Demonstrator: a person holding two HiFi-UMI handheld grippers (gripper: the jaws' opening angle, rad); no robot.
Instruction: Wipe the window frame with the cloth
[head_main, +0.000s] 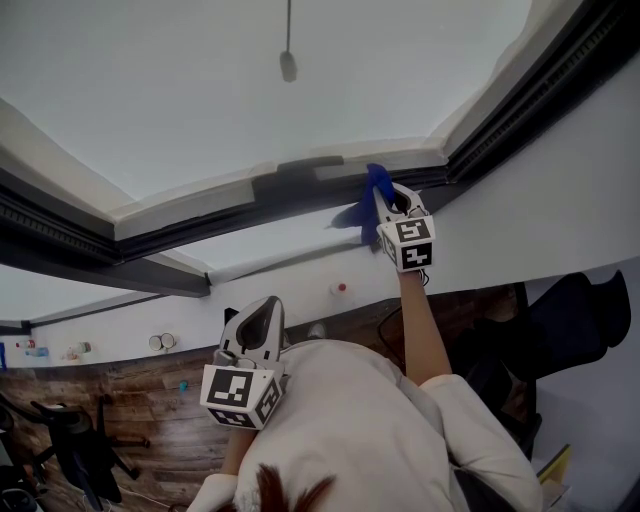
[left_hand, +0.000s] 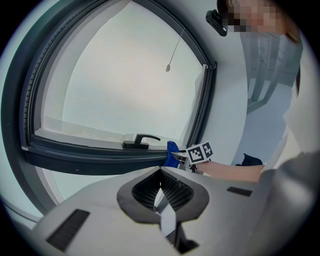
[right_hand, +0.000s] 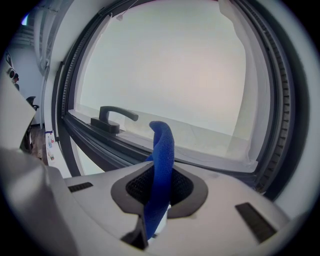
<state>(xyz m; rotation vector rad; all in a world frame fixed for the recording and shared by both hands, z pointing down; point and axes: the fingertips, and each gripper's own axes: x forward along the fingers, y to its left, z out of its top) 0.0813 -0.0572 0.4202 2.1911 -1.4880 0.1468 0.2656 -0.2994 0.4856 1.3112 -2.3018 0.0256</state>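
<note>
Soft window-side glare, fisheye-warped dark edges

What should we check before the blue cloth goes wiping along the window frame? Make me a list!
1. Cloth pinched in the right gripper: ok, it is between the fingers.
2. Cloth at the window frame: ok, its tip lies against the dark bar in the head view.
3. Left gripper out of the way: ok, shut, empty, held low.
4. Clear path along the frame: not ok, the handle stands beside the cloth.
5. Dirt on the frame: cannot tell.
</note>
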